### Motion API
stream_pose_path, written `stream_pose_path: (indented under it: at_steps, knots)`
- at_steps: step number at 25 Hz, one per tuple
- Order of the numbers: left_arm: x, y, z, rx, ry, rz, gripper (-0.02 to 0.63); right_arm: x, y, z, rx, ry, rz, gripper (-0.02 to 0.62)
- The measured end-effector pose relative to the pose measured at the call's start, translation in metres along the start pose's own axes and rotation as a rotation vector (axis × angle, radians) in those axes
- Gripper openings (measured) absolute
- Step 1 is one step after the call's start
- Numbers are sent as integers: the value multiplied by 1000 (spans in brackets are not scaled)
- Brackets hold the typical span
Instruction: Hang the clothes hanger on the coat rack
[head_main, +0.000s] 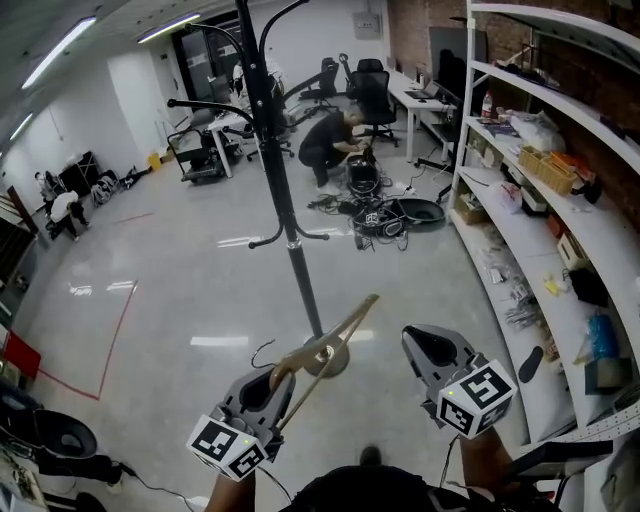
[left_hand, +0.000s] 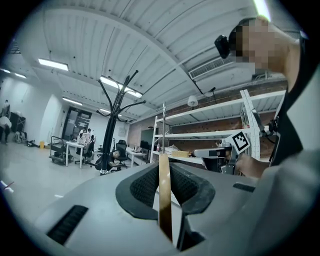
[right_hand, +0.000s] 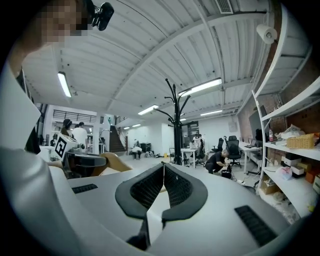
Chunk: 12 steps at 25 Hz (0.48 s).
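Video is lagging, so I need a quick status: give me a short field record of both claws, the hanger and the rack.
left claw: shut on the light wooden clothes hanger, seen edge-on between its jaws
right claw: shut, nothing in it, right of the hanger
hanger state: tilted up toward the rack, not yet hung
tall black metal coat rack: upright on the floor, just ahead of both claws

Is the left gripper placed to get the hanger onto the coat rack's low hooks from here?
Probably yes. The left gripper is shut on the wooden hanger, and nothing stands between it and the coat rack; its low hooks hang empty.
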<state>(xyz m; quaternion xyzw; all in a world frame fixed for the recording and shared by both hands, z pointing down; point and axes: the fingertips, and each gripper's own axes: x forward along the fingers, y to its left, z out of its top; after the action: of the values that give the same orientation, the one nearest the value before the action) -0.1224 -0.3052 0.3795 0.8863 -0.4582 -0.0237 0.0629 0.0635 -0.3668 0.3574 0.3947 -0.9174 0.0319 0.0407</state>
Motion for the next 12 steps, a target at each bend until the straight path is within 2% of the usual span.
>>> stream_pose_path:
  at_steps: [7, 12]
  knots:
    - [56, 40, -5, -10, 39, 27, 52, 61, -41, 9, -13, 9, 46, 8]
    - [97, 85, -20, -26, 74, 12, 52, 112, -69, 9, 3, 4, 33, 8]
